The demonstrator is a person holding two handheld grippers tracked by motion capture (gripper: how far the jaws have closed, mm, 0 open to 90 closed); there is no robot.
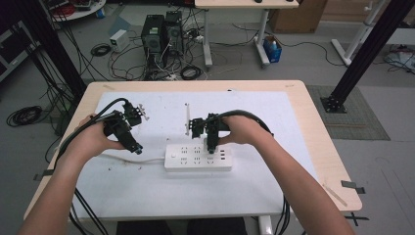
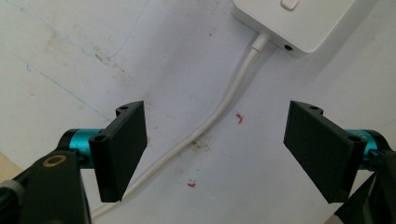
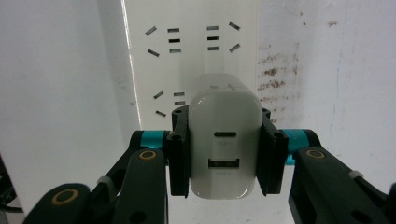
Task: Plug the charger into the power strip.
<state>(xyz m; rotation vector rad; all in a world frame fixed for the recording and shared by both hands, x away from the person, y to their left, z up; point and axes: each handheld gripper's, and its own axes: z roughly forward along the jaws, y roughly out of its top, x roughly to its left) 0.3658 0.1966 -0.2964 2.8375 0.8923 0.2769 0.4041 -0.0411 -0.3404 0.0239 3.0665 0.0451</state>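
Clearly, the right gripper (image 3: 225, 156) pinches a glossy white charger (image 3: 225, 144), its port lettering unreadable, over the power strip (image 3: 191, 56); the left gripper (image 2: 215, 151) is spread.

Even soft light, faint shadows, slightly soft focus

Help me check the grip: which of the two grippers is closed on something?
The right gripper: its jaws clamp a white charger above the power strip. The left gripper stands open over the strip's cable.

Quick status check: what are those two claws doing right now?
Right claw shut on white charger, over power strip. Left claw open, empty, above strip's cord. Nothing in the way.
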